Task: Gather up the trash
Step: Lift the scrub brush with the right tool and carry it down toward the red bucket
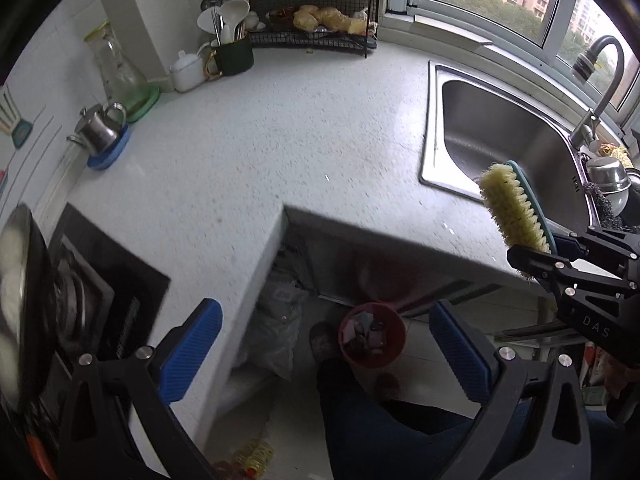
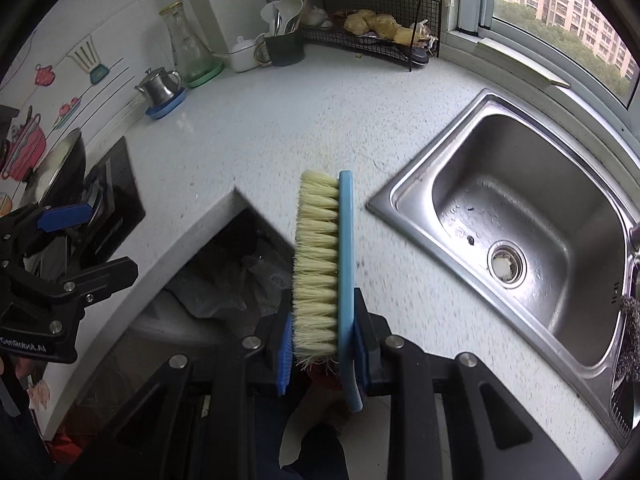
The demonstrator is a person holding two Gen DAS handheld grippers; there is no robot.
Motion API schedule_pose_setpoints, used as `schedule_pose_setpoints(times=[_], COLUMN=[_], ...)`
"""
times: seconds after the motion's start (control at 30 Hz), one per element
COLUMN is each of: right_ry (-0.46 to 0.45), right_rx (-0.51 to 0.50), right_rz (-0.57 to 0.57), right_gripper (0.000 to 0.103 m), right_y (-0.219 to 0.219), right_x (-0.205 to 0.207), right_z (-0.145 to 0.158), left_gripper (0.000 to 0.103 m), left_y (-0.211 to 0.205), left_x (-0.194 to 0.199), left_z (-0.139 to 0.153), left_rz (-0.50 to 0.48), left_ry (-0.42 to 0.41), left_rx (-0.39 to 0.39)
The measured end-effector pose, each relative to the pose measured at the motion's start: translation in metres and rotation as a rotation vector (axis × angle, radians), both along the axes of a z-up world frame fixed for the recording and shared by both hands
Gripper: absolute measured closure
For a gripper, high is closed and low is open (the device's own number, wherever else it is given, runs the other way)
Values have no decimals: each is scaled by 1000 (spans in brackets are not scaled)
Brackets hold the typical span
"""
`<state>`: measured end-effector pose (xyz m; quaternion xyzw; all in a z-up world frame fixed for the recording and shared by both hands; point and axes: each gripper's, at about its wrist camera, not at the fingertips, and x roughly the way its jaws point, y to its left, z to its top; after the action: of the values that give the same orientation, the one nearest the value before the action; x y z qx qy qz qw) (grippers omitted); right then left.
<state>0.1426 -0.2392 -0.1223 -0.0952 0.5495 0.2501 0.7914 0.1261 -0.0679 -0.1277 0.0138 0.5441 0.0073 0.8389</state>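
My right gripper point(image 2: 322, 354) is shut on a scrub brush point(image 2: 326, 264) with cream bristles and a light blue back, held above the white speckled countertop point(image 2: 280, 128) near its inner corner. The brush also shows in the left wrist view point(image 1: 516, 210), with the right gripper point(image 1: 560, 256) behind it. My left gripper point(image 1: 320, 344) is open and empty, held over the counter's inner edge. Below it, on the floor, a red bin point(image 1: 372, 334) holds several scraps of trash. The left gripper also shows at the left edge of the right wrist view point(image 2: 72, 240).
A steel sink point(image 2: 516, 224) with a faucet point(image 1: 600, 80) lies to the right. A stove point(image 1: 88, 292) with a pan point(image 2: 60, 172) is at the left. A wire rack point(image 1: 316, 20), utensil cup point(image 1: 232, 56), glass carafe point(image 1: 120, 76) and steel teapot point(image 1: 100, 128) line the back. A grey bag point(image 1: 276, 320) sits under the counter.
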Motion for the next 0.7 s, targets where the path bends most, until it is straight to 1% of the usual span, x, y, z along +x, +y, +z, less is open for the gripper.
schedule_pose_setpoints(times=[0.2,0.37,0.5,0.57,0.7], right_ry=[28,59,105,121,178], right_rx=[-6,-10,-19,-50,-79], right_rz=[8,5,15,32,46], right_gripper=[80,80,80,80,80], right_y=[-14,-13,-5,3,14], right_x=[-25,-37,-45,-51,-58], right_z=[-5,-13,-31,-44,-69], left_gripper=[0,0,0,0,0], left_y=[-20,-23,-19,-18,-12], left_x=[-28,-45,-56,-61,-66], left_z=[-14,-24,-48,-59,-86], left_rz=[0,1,6,5,-6], left_ry=[42,62,122,147,177], left_rx=[-10,-20,-30,-36,-65])
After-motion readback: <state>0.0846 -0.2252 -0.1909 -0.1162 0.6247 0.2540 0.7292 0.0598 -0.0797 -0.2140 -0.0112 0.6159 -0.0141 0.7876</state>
